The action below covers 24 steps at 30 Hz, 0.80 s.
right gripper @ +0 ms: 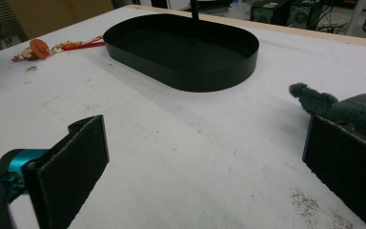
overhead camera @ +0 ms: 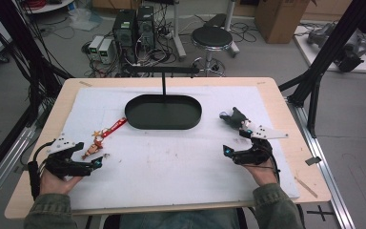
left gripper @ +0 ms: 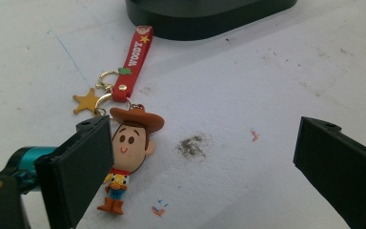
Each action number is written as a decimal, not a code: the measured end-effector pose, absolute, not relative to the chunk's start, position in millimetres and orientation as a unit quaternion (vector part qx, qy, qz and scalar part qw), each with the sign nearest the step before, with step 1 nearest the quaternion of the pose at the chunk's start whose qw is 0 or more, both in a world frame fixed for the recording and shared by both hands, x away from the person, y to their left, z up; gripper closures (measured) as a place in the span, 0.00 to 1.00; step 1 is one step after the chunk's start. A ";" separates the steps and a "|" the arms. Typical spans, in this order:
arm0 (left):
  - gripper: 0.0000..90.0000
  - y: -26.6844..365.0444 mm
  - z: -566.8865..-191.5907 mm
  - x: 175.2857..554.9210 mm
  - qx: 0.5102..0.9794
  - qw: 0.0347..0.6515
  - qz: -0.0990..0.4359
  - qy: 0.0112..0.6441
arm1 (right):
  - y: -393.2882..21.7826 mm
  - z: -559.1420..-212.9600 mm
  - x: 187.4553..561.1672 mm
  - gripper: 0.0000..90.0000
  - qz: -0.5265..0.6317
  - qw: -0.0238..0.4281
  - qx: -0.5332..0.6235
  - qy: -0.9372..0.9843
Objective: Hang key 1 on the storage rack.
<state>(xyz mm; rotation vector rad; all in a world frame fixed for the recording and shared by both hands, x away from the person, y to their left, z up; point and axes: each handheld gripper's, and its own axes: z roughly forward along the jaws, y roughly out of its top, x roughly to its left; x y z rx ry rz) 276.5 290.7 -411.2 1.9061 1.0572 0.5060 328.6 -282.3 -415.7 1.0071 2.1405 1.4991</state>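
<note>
Left tongs (left gripper: 205,167) released, Woody keychain (left gripper: 126,148) just beside their left jaw. Right tongs (right gripper: 205,167) released, grey plush toy (right gripper: 352,109) behind their right jaw, nothing gripped.

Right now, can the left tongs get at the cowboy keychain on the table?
Probably yes. The left tongs stand open, and the cowboy keychain lies flat on the white mat just beside one jaw, with nothing lying over it.

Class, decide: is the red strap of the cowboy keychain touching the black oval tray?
Apart. In the left gripper view, the red strap ends just short of the black oval tray, with a sliver of white mat between them.
</note>
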 end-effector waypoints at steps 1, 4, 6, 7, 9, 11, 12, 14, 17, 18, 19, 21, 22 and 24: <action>0.07 290.7 -411.2 276.3 0.766 0.437 0.204 0.426 | -282.3 -415.7 329.0 0.01 0.529 0.171 0.353 0.753; 0.07 291.0 -411.0 275.8 0.765 0.438 0.204 0.425 | -282.0 -415.6 328.6 0.01 0.528 0.169 0.354 0.753; 0.07 291.4 -410.7 275.3 0.765 0.438 0.204 0.425 | -281.9 -415.6 328.5 0.01 0.529 0.170 0.352 0.753; 0.07 291.5 -410.6 275.2 0.764 0.440 0.205 0.425 | -281.6 -415.6 328.1 0.01 0.529 0.170 0.353 0.753; 0.07 291.7 -410.5 275.4 0.764 0.439 0.205 0.425 | -281.4 -415.9 328.6 0.01 0.528 0.171 0.350 0.755; 0.07 291.8 -410.7 275.6 0.765 0.439 0.204 0.426 | -280.9 -416.1 328.5 0.01 0.528 0.168 0.350 0.755; 0.07 291.9 -410.8 275.7 0.765 0.439 0.204 0.426 | -280.9 -416.1 328.5 0.01 0.528 0.168 0.350 0.755; 0.07 292.3 -411.1 276.0 0.765 0.438 0.204 0.426 | -280.8 -416.4 329.1 0.01 0.527 0.168 0.350 0.756; 0.07 293.0 -410.9 275.9 0.764 0.438 0.205 0.427 | -280.5 -416.5 329.0 0.01 0.527 0.167 0.351 0.756; 0.07 293.1 -410.9 275.9 0.764 0.438 0.205 0.427 | -280.5 -416.5 329.0 0.01 0.527 0.167 0.351 0.756; 0.08 293.4 -410.9 275.9 0.764 0.438 0.205 0.427 | -280.2 -416.5 328.7 0.01 0.527 0.165 0.351 0.757; 0.08 293.5 -410.9 276.1 0.763 0.438 0.204 0.429 | -280.1 -416.6 328.6 0.01 0.526 0.166 0.350 0.757; 0.08 293.5 -410.8 276.3 0.763 0.438 0.204 0.429 | -280.1 -416.6 328.6 0.01 0.526 0.166 0.350 0.757; 0.08 293.4 -410.1 276.4 0.765 0.437 0.204 0.428 | -280.2 -416.9 328.7 0.01 0.526 0.167 0.350 0.757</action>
